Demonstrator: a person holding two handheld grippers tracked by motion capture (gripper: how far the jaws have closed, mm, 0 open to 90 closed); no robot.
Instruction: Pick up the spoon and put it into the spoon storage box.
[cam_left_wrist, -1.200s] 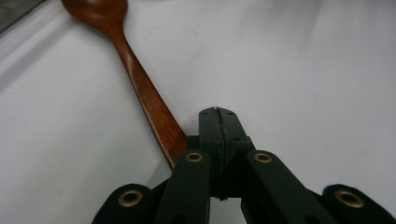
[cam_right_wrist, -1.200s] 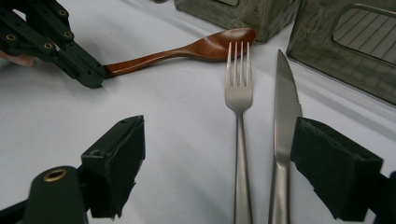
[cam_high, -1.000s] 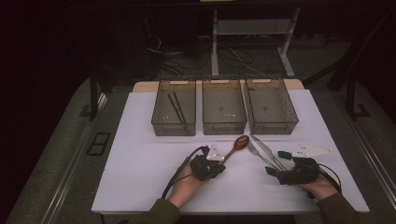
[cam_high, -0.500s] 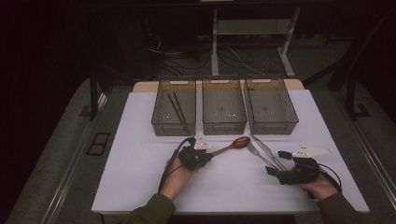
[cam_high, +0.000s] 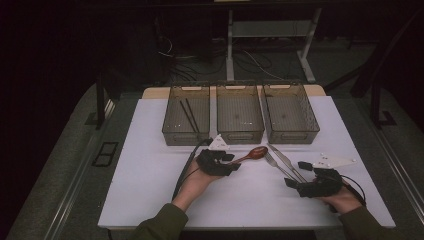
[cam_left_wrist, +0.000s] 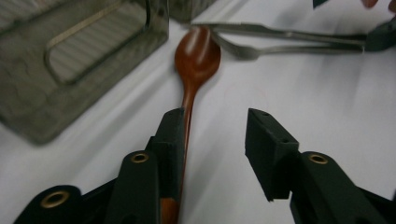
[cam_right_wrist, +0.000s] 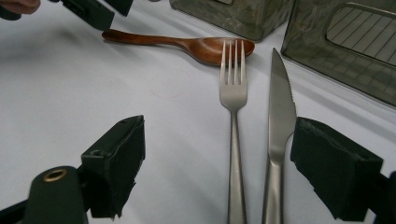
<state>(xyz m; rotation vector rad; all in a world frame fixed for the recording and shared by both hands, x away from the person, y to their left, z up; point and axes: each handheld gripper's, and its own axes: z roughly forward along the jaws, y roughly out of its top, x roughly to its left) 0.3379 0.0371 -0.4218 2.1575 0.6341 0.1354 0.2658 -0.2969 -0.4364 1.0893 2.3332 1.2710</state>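
— Left gripper (cam_left_wrist: 212, 140)?
— Fingers are held apart astride the wooden spoon (cam_left_wrist: 194, 70) handle; one pad is touched. The spoon is laid on the table (cam_high: 150, 165) before the bins.
— Right gripper (cam_right_wrist: 217, 163)?
— Fingers are spread wide around fork (cam_right_wrist: 233, 107) and knife (cam_right_wrist: 280, 112).

Dim, dark-edged high view; brighter, softly blurred close-ups with faint shadows.

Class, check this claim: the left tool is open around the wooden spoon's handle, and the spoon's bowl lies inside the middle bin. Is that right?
Not quite. The left tool is open around the wooden spoon handle, but the spoon's bowl lies on the table in front of the middle bin, beside the fork. The left gripper view shows it.
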